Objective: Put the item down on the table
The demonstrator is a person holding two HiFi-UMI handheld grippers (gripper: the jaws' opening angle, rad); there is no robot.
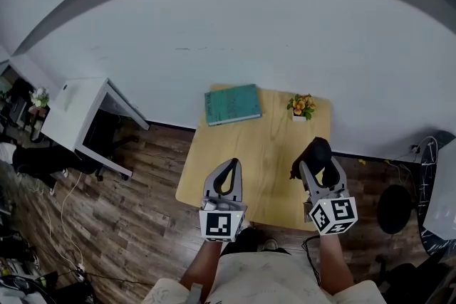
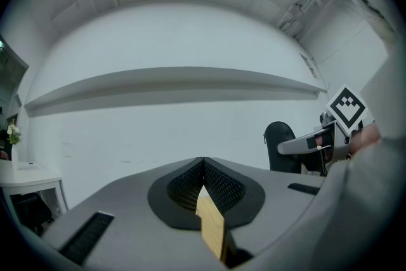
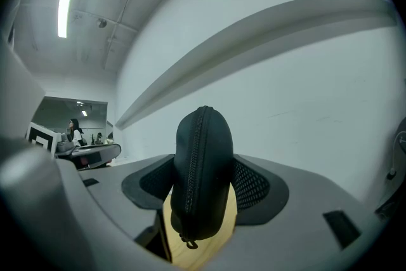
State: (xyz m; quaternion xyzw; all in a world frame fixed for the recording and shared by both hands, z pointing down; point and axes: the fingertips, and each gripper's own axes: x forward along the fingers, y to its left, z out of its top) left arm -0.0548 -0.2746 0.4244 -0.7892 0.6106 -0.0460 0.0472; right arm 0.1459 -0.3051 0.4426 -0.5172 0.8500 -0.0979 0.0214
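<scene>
Holding: black zippered case (image 3: 202, 174), long axis upright, clamped in your right gripper (image 1: 318, 169) over the table's (image 1: 263, 153) near right corner; left gripper (image 1: 230, 173) jaws together, empty.

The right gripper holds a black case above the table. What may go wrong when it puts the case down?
1. The black zippered case stands upright between the jaws of the right gripper. If released like this, it may tip over.
2. In the head view it hangs near the right edge of the table, so it could land partly off the top and fall.
3. The small flower pot stands just beyond it; a forward move might knock it.
</scene>
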